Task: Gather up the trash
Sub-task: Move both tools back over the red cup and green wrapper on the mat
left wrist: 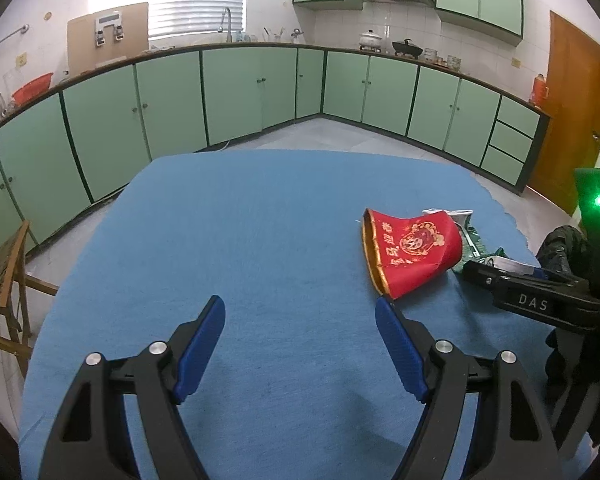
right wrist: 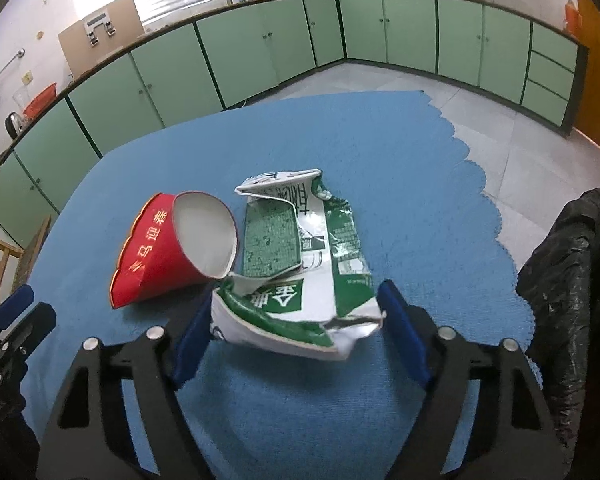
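A crushed red paper cup [right wrist: 168, 248] lies on its side on the blue table mat [right wrist: 400, 152]; it also shows in the left wrist view [left wrist: 410, 254]. A flattened green and white carton [right wrist: 300, 264] lies just right of it. My right gripper [right wrist: 296, 320] is open with its jaws around the near end of the carton; the fingers look to be touching its edges. My left gripper [left wrist: 300, 320] is open and empty over the mat, left of the cup. The right gripper [left wrist: 532, 300] also appears in the left wrist view.
A black trash bag [right wrist: 572, 280] hangs at the mat's right edge. A wooden chair [left wrist: 4, 280] stands to the left of the table. Green kitchen cabinets [left wrist: 240, 92] run along the far walls.
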A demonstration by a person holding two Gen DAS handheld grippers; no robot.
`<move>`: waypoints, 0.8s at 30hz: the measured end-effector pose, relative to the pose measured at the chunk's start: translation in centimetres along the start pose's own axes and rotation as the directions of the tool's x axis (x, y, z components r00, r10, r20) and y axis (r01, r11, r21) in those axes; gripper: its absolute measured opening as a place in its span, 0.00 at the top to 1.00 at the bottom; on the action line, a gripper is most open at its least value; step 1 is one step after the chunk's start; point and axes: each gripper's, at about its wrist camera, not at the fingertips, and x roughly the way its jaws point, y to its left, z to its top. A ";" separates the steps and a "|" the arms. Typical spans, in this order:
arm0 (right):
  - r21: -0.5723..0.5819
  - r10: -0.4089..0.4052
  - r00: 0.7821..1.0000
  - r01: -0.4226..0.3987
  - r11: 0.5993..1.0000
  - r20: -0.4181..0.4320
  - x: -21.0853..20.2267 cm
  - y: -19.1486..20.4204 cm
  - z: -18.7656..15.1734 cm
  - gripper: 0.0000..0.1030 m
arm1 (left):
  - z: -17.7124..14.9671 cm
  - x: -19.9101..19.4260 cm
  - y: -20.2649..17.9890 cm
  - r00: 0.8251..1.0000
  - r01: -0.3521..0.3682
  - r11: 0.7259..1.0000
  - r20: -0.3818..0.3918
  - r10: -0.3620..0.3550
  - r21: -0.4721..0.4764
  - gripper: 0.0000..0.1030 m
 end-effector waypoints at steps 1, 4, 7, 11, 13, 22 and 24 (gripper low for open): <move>0.004 0.013 1.000 -0.013 1.000 0.002 -0.1 -0.1 0.0 0.41 | 0.1 0.1 -0.2 1.000 0.003 1.000 0.001 -0.003 0.001 0.26; 0.001 0.031 1.000 -0.031 1.000 -0.001 -0.4 -0.3 -0.2 0.50 | 0.2 0.1 -0.5 1.000 0.010 1.000 0.001 -0.010 0.000 0.26; -0.011 0.027 1.000 -0.027 1.000 -0.003 -0.6 -0.5 -0.3 0.57 | 0.4 0.3 -1.1 1.000 0.016 1.000 0.003 -0.016 0.003 0.26; 0.008 0.029 1.000 -0.029 1.000 0.002 -0.8 -1.5 -0.3 0.59 | 0.8 0.6 -2.0 1.000 0.029 1.000 0.006 -0.029 -0.001 0.24; 0.017 0.034 0.999 -0.034 0.999 0.006 -0.9 -2.0 -0.2 0.58 | 1.1 0.7 -2.5 0.999 0.046 0.999 0.008 -0.046 -0.005 0.23; 0.045 -0.008 1.000 0.007 0.999 0.026 -2.0 -4.0 -0.7 0.49 | 2.5 1.3 -5.4 0.995 0.097 0.995 0.025 -0.098 0.029 0.21; 0.045 -0.016 1.000 0.015 0.999 0.027 -2.3 -4.5 -0.9 0.48 | 2.6 1.7 -5.8 0.994 0.103 0.994 0.022 -0.103 0.033 0.21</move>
